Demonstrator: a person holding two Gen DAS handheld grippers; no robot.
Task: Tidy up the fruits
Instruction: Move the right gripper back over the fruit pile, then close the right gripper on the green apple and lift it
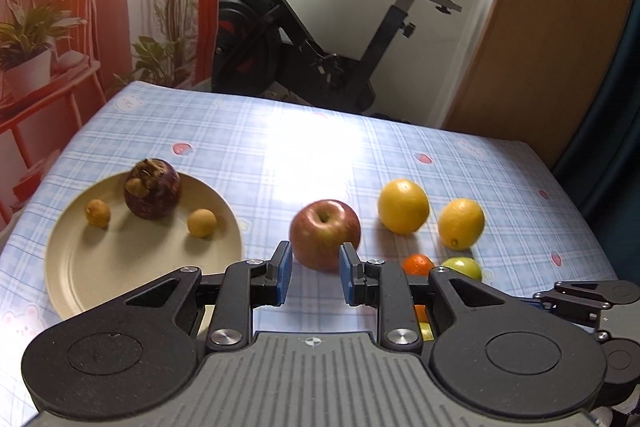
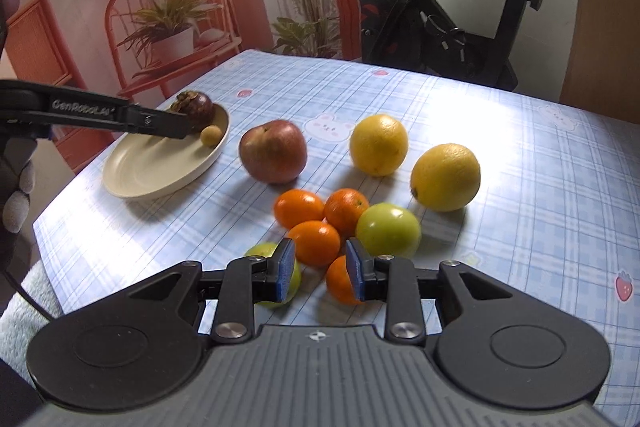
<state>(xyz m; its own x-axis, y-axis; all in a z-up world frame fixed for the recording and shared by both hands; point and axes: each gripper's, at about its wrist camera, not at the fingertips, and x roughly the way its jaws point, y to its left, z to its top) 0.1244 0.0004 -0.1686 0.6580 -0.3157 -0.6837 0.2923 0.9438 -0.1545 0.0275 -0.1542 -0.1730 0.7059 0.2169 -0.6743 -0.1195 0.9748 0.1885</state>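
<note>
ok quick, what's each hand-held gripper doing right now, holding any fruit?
Left hand-held gripper: shut, holding nothing.
Right hand-held gripper: shut, holding nothing.

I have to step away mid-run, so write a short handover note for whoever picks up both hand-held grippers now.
Left hand-held gripper: nothing held, aimed at the red apple.
Right hand-held gripper: nothing held, over the small oranges.
Done: the plate holds a mangosteen and two small brown fruits.
Left: the apple, two lemons, four small oranges and two green fruits lie loose on the tablecloth.
</note>
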